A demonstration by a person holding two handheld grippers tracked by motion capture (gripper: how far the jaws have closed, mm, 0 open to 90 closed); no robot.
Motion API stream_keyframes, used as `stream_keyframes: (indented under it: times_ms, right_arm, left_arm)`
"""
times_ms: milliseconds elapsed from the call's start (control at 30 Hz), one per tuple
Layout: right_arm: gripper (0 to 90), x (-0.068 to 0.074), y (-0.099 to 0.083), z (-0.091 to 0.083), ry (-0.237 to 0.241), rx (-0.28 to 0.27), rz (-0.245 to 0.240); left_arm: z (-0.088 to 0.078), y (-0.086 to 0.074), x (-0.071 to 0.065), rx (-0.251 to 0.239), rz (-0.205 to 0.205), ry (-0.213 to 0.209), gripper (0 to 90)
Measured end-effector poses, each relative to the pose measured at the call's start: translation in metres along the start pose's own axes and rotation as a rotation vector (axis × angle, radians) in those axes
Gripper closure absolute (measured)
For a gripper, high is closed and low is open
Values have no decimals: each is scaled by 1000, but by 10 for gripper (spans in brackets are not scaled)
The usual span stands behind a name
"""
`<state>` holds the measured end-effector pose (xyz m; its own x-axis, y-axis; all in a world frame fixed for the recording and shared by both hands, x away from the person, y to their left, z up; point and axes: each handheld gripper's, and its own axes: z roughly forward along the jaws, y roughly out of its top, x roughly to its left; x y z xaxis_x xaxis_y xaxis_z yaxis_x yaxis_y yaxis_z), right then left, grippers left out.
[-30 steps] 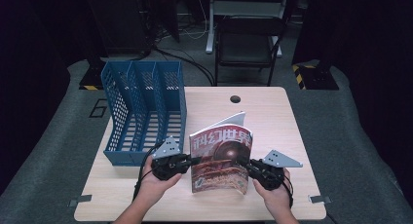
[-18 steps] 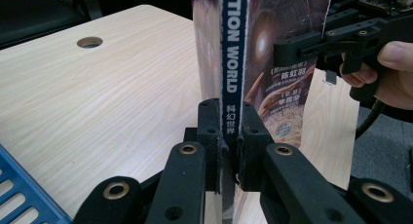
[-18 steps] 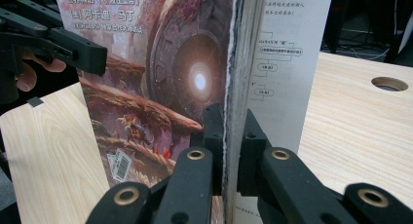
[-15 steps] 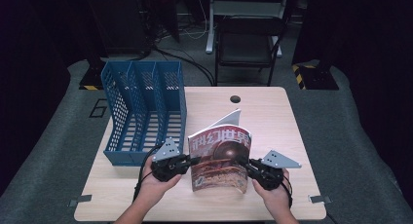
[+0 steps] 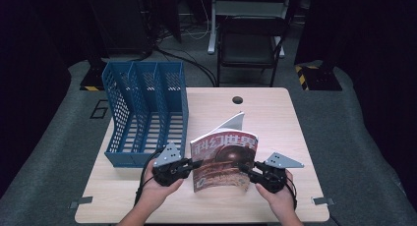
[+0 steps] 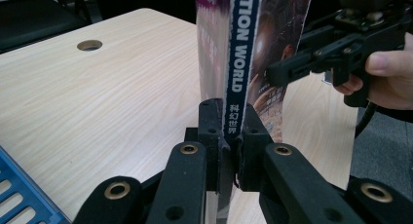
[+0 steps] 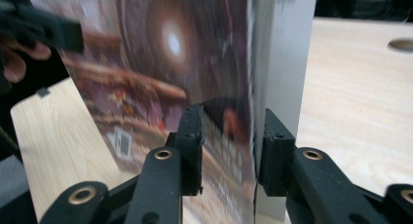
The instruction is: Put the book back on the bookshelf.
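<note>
Left gripper [image 6: 229, 136] pinches my magazine [image 5: 223, 159] at its stiffer spine; right gripper [image 7: 229, 136] jaws just opened, straddling floppy, slippery pages.

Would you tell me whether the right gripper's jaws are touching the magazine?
Apart: in the right gripper view, the right gripper, jaws just opened, straddles the magazine edge with gaps.

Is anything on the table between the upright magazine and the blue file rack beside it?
Nothing visible does. The glossy science-fiction magazine stands on the light wooden table just right of the blue perforated plastic file rack; only the left gripper, clamped on its spine, sits near the rack's front corner.
</note>
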<state>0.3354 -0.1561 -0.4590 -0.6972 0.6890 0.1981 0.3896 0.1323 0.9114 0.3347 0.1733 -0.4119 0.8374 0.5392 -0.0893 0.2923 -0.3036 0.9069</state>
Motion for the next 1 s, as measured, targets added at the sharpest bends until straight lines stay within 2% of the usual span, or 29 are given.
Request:
stream_keyframes:
  times_ms: [167,367,533,667,833,1000]
  right_arm:
    - [659,-5,-8,6,13,70,11]
    - [672,-10,-19,12,19,142,31]
    - [709,-13,-21,14,32,147,46]
    - [808,-13,-21,13,47,154,30]
    - [857,-7,-19,15,16,150,-11]
    - [863,-6,-17,21,-17,135,-19]
  left_arm:
    - [-1,-1,0,0,-12,-9,837]
    - [-1,-1,1,2,4,-6,837]
    - [-2,-1,0,7,0,-8,838]
    - [-2,0,-2,5,16,-2,837]
    - [-3,2,-6,14,8,-24,837]
    - [-4,3,-8,16,35,-24,837]
